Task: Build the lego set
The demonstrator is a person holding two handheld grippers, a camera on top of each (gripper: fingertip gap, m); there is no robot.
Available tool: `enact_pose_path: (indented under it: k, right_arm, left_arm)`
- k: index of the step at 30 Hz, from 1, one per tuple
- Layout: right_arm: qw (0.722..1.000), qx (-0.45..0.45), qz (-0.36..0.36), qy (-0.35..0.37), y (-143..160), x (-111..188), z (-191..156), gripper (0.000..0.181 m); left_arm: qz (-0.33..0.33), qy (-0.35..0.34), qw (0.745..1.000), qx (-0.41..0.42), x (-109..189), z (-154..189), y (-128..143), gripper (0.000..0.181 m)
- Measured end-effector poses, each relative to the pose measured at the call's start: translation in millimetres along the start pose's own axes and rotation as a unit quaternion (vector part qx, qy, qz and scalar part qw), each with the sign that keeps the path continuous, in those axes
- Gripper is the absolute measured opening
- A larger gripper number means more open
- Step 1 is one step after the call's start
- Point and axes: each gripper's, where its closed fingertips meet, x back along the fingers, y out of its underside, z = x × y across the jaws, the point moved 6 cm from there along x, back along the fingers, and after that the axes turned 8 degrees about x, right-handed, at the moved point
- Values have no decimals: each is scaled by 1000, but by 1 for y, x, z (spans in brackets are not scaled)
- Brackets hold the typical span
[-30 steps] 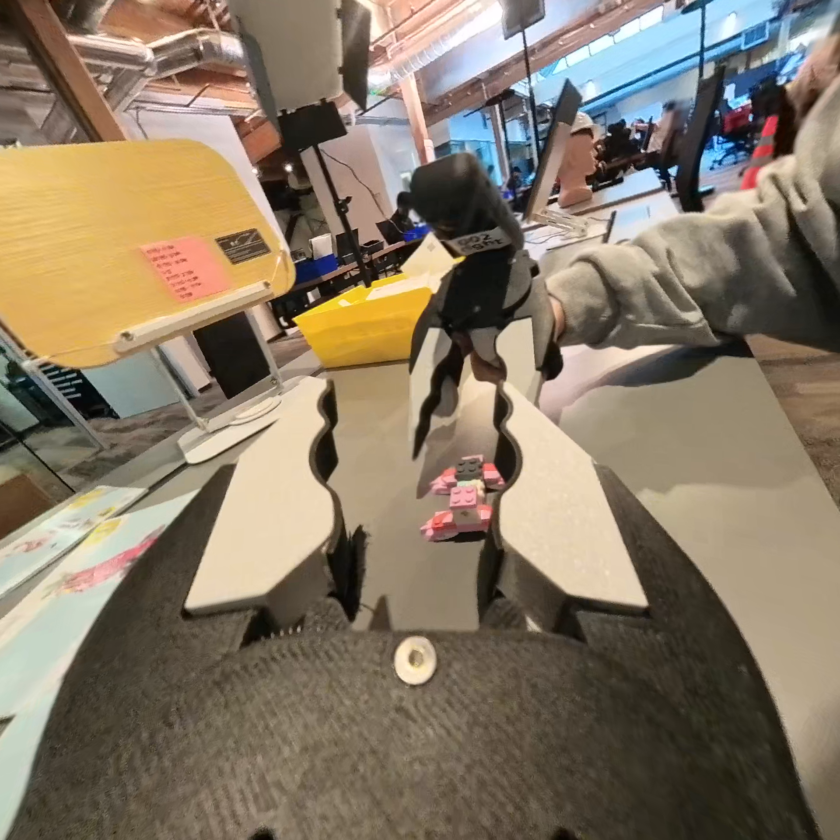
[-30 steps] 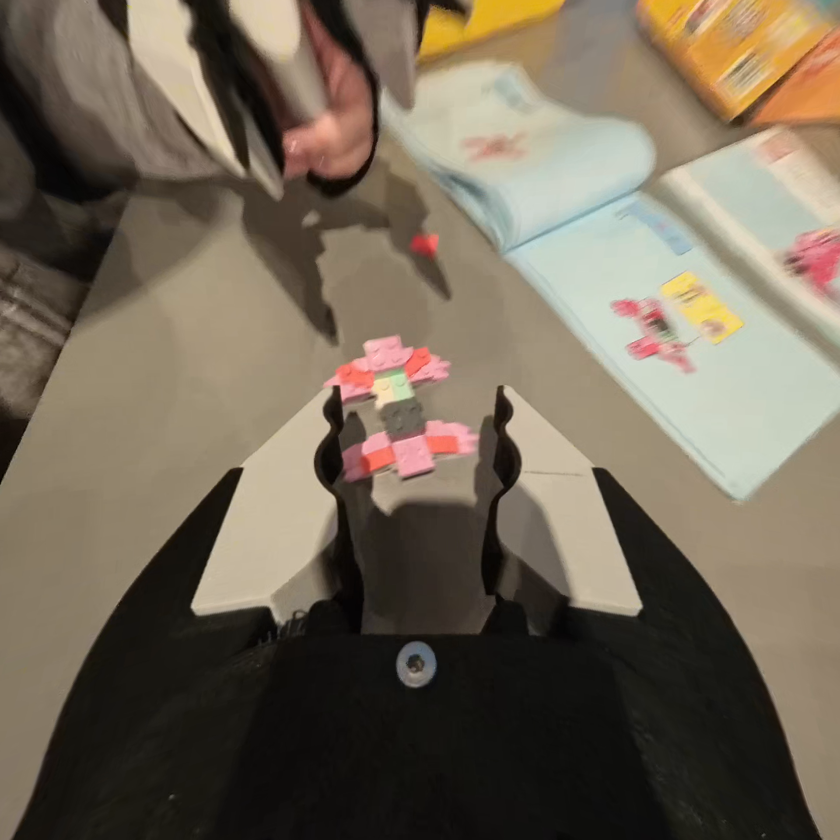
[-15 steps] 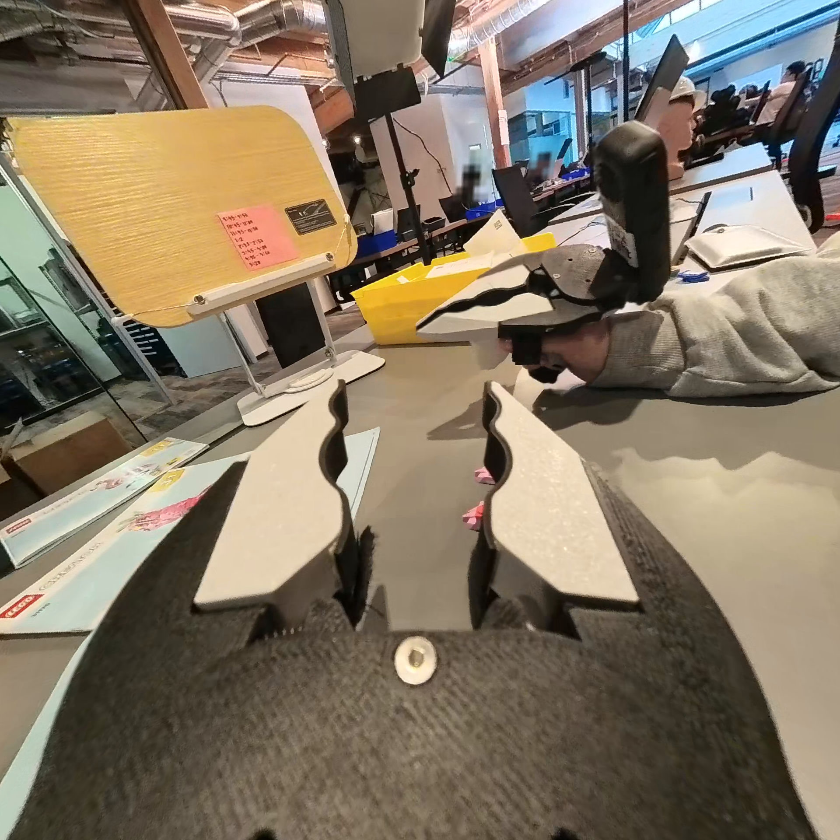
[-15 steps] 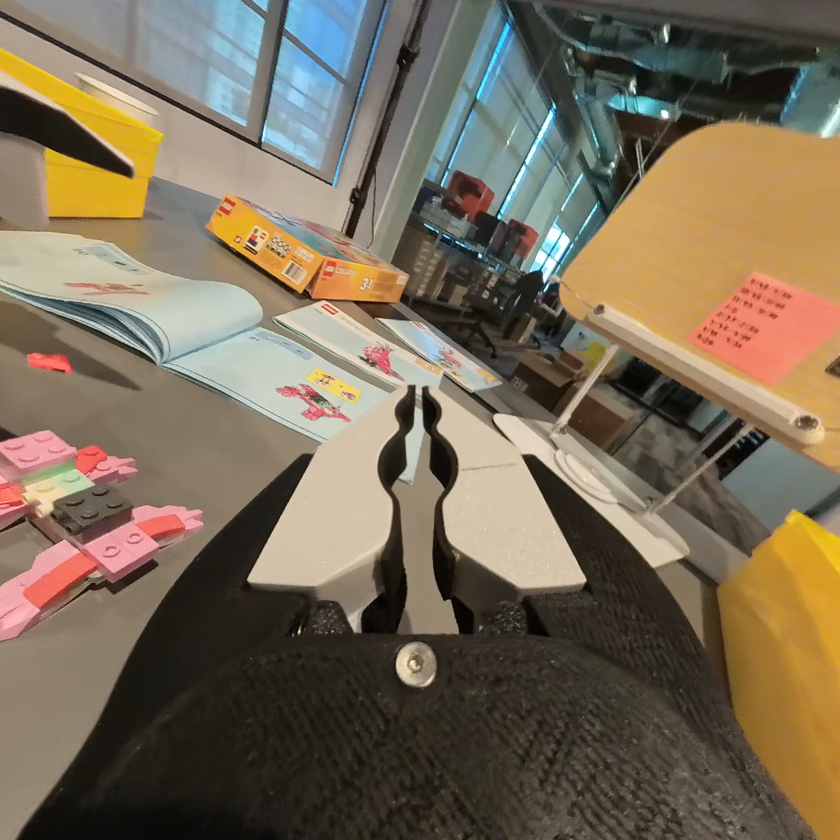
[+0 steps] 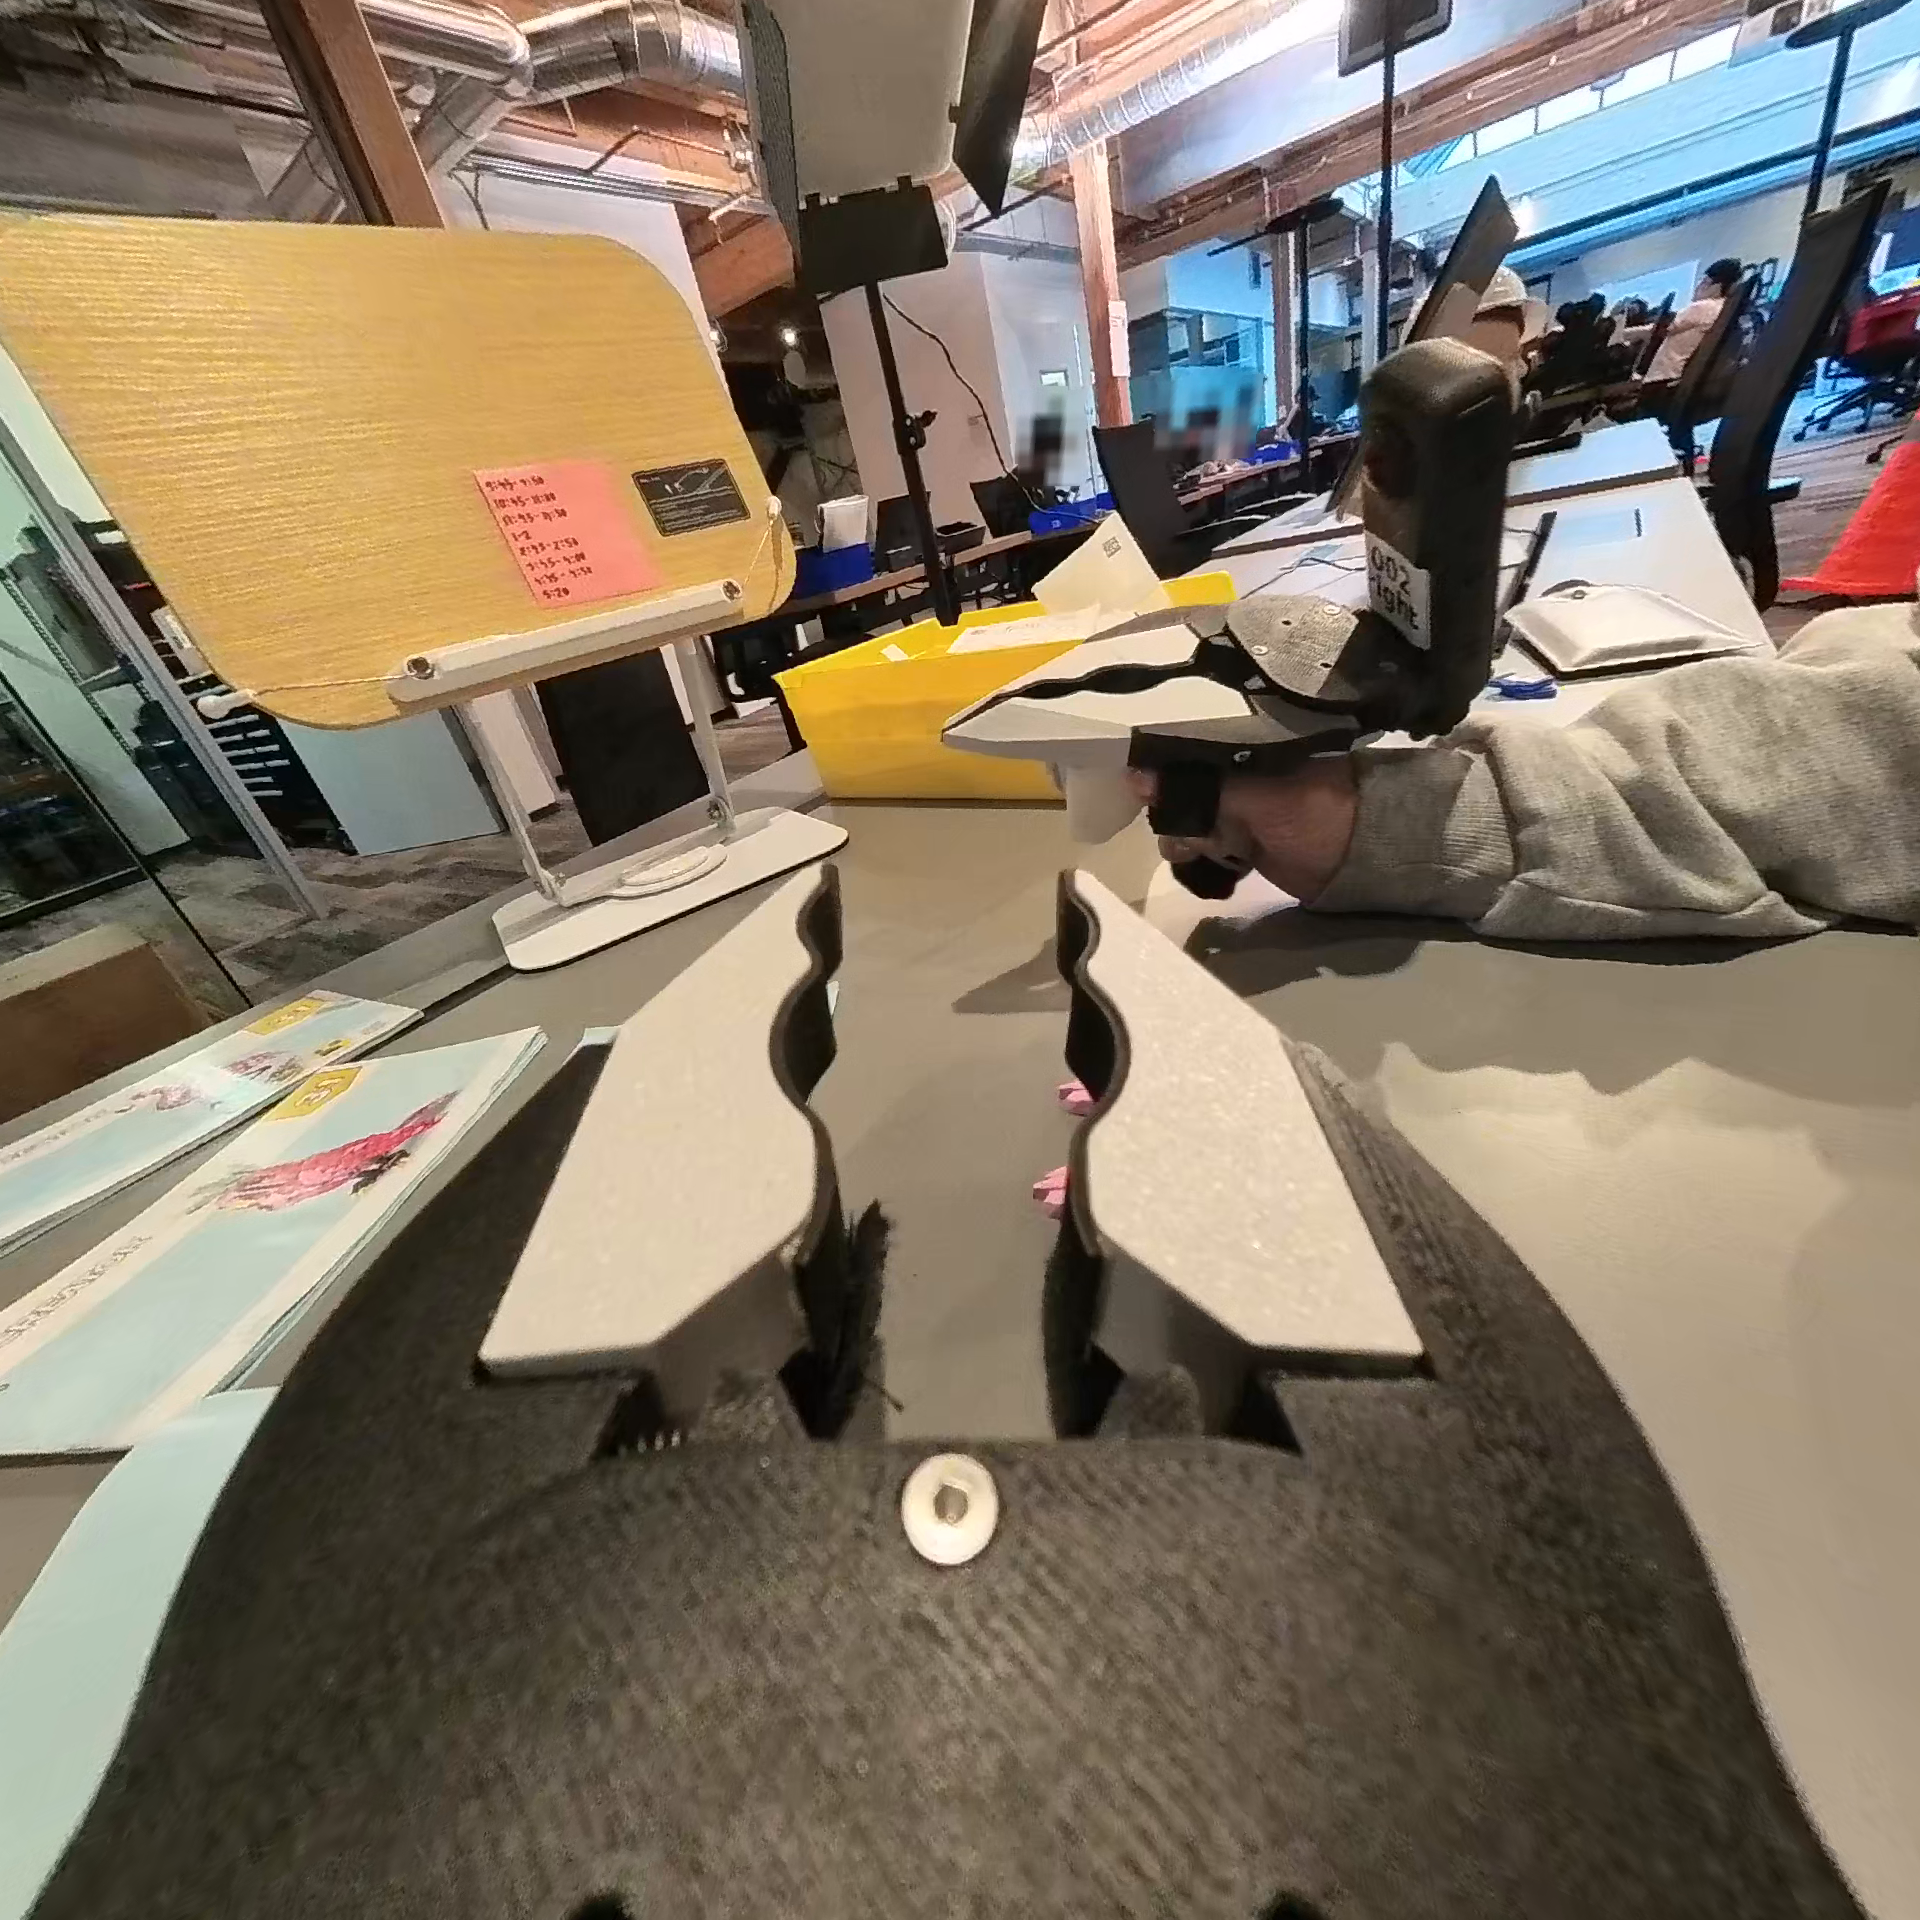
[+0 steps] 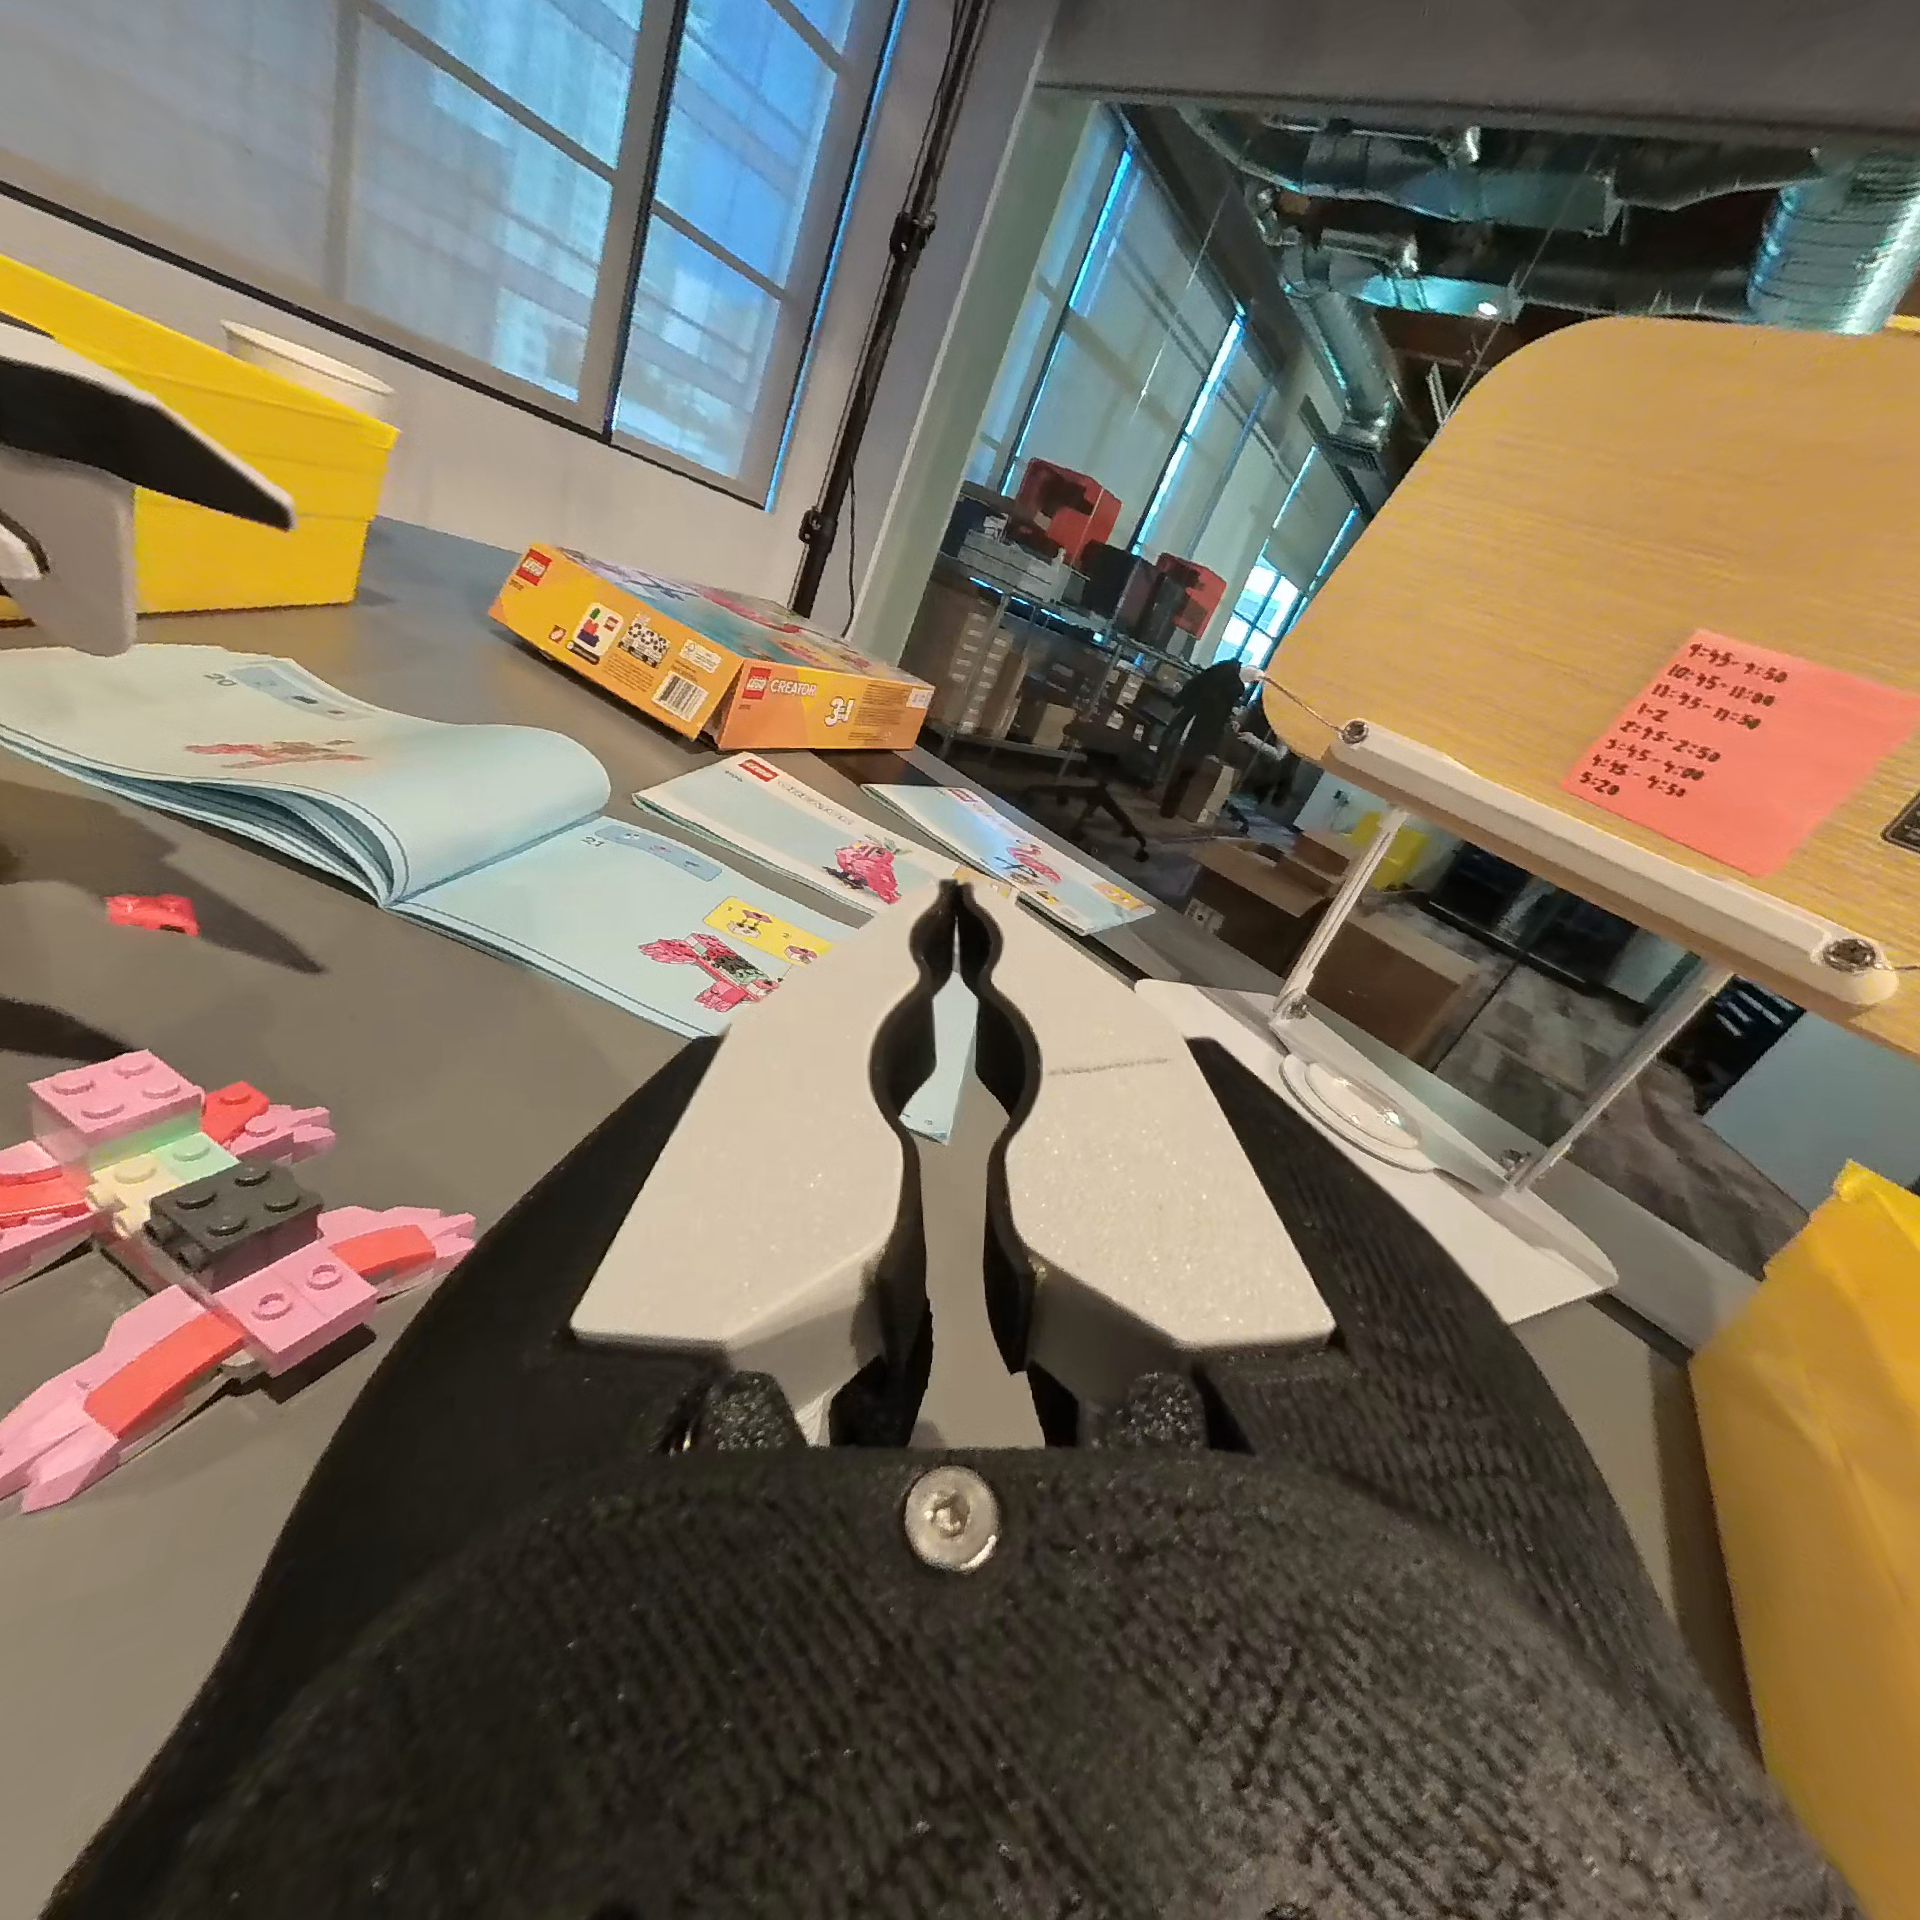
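You have one pink lego model (image 6: 197,1216), one loose red piece (image 6: 154,912), three instruction booklets (image 6: 416,821), one box (image 6: 717,665).

Open workshop with exposed wooden beams (image 5: 1195,156) and silver ducts (image 6: 1558,208) overhead. Tall windows (image 6: 582,208) line 1 wall (daylight outside). Desks and black office chairs (image 5: 1766,332) fill the far side; the floor (image 5: 260,883) is grey carpet.

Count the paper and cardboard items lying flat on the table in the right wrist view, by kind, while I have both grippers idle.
Open instruction booklet: 1
Closed instruction booklets: 2
Orange set box: 1
Total: 4
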Motion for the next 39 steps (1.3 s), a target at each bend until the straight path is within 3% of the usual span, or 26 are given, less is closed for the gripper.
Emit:
enact_pose_path:
  k: [20, 39]
  right_arm:
    - [997, -60, -4, 42, 8, 3, 18, 0]
    - [999, -42, -9, 27, 9, 0, 13, 0]
  left_arm:
    - [-3, 3, 1000, -5, -1, 2, 0, 34]
    - [-4, 5, 1000, -14, -2, 4, 0, 27]
